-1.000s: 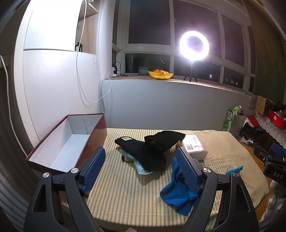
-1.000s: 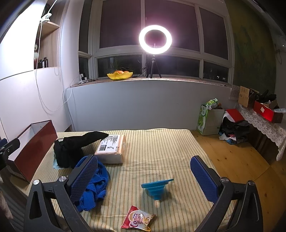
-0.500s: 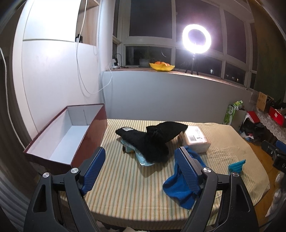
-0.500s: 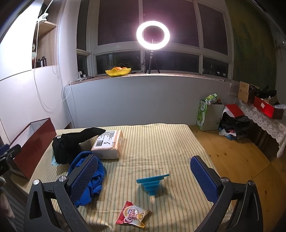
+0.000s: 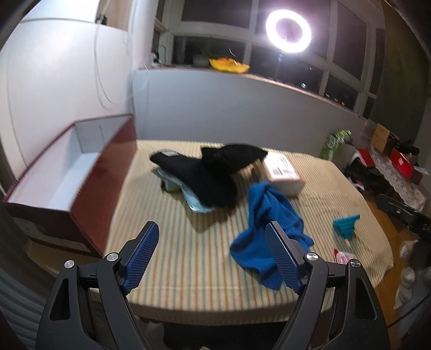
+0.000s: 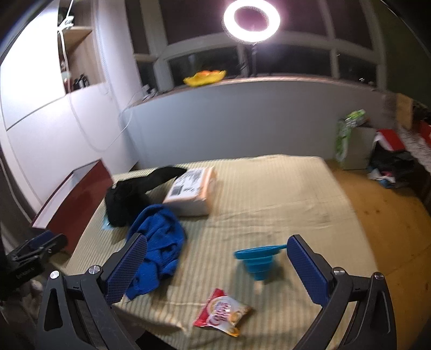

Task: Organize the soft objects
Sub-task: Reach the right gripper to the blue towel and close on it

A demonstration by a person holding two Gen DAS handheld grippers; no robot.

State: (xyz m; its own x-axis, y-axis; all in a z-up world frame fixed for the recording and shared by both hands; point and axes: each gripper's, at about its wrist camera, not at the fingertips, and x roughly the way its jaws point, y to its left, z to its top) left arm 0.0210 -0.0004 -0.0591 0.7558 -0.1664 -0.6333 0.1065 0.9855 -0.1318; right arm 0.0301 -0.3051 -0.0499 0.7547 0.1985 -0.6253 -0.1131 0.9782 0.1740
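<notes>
A: Left gripper [image 5: 212,253]?
B: Fingers [image 5: 142,250] spread wide, nothing between. Hovering over near edge of striped surface [image 5: 188,258].

A: Right gripper [image 6: 218,269]?
B: Fingers [image 6: 309,269] also released, grasping nothing. Above near edge of surface, blue funnel [image 6: 256,261] between the fingers further out, not touched.

A: Soft things?
B: Blue cloth [image 5: 266,228] crumpled near front middle, partly behind left gripper's right finger. Black garment [image 5: 210,172] heaped beyond it, lying on a pale blue packet [image 5: 194,199]. One black flap draped toward parcel [image 5: 282,175], touching or not, can't tell.

A: Box?
B: Dark red box [image 5: 67,177], white inside, open, at left edge of surface. Looks empty.

A: Other stuff?
B: Snack bag [image 6: 221,312] flat at front edge, near funnel, apart from it. Ring light [image 6: 252,20] and yellow bowl [image 6: 204,76] on windowsill. Both views blurred.
</notes>
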